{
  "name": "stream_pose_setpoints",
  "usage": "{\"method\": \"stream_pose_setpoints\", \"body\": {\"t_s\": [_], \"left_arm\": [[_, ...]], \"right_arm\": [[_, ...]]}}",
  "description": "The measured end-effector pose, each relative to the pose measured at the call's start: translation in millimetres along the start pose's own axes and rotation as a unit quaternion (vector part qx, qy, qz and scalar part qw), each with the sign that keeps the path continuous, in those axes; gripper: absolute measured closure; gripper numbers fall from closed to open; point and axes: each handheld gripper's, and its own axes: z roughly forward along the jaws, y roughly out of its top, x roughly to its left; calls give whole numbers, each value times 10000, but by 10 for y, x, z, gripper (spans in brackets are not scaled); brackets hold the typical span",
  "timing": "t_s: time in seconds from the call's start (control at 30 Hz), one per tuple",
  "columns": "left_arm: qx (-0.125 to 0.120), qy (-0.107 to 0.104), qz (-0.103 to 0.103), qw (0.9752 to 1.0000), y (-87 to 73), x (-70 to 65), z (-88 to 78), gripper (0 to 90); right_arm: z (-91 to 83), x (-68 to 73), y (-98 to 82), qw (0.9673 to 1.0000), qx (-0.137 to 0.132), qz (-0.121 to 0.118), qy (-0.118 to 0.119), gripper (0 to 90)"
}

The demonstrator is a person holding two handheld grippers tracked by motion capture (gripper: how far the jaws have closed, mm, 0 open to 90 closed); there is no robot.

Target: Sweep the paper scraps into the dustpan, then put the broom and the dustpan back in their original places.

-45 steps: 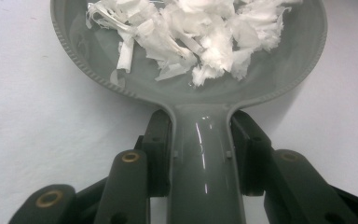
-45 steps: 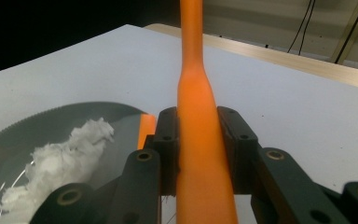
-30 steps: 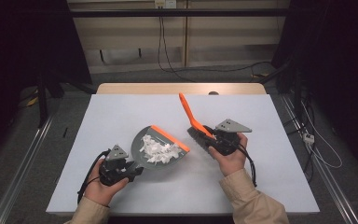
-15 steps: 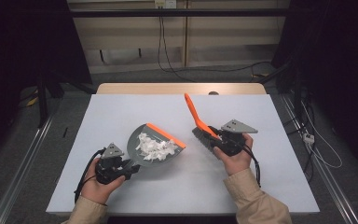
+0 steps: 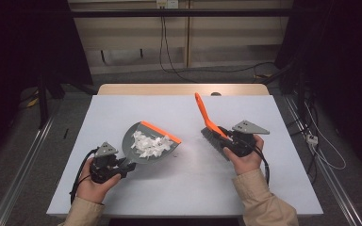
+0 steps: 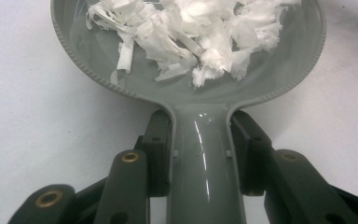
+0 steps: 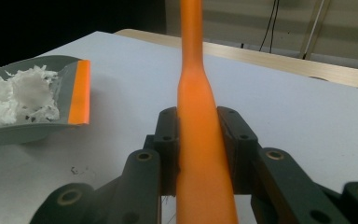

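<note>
— What's the left gripper (image 5: pixel 122 168) got hold of?

— The handle of a grey dustpan (image 5: pixel 139 157). In the left gripper view the two black jaws sit pressed against either side of that handle, just below where it widens into the pan (image 6: pixel 191 88). It's pinched firmly, as far as I can see.

— And the pan itself, where is it?

— Lying on the white table (image 5: pixel 179 188), left of the middle, its orange lip (image 5: pixel 160 132) facing away from the person and a bit to the right. A heap of white paper shreds (image 5: pixel 148 145) lies inside it. From the gripper's own camera the shreds (image 6: pixel 191 37) are piled towards the far part of the pan.

— The other hand?

— The right gripper (image 5: pixel 224 136) is clamped on an orange-handled brush (image 5: pixel 206 120). Its handle stands tilted up and away from the person, and the grey bristle head (image 5: pixel 213 140) is down by the tabletop, just left of the right hand (image 5: pixel 245 157). In the right gripper view the orange handle (image 7: pixel 198 116) runs straight up between the jaws, both pads tight on it.

— Are brush and pan touching?

— No, they're apart, with a stretch of bare table between them. In the right gripper view the dustpan (image 7: pixel 32 116) lies off to the left, and a few dark specks (image 7: pixel 77 171) lie on the table near it.
</note>
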Motion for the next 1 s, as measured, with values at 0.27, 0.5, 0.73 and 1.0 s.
{"method": "stream_pose_setpoints", "body": {"t_s": [0.27,0.5,0.73,1.0], "left_arm": [[-10,43,-65,10000,13,27,2,629],[-29,111,-119,9999,25,69,-3,629],[-49,184,-228,9996,28,118,-12,629],[-89,312,-371,9988,28,182,-9,629]], "right_arm": [[-72,-49,-17,10000,-24,22,-88,713],[-125,-79,-34,9999,-35,55,-140,714],[-174,-96,-51,9998,-57,74,-202,713],[-252,-142,-78,9995,-71,91,-288,713]]}}
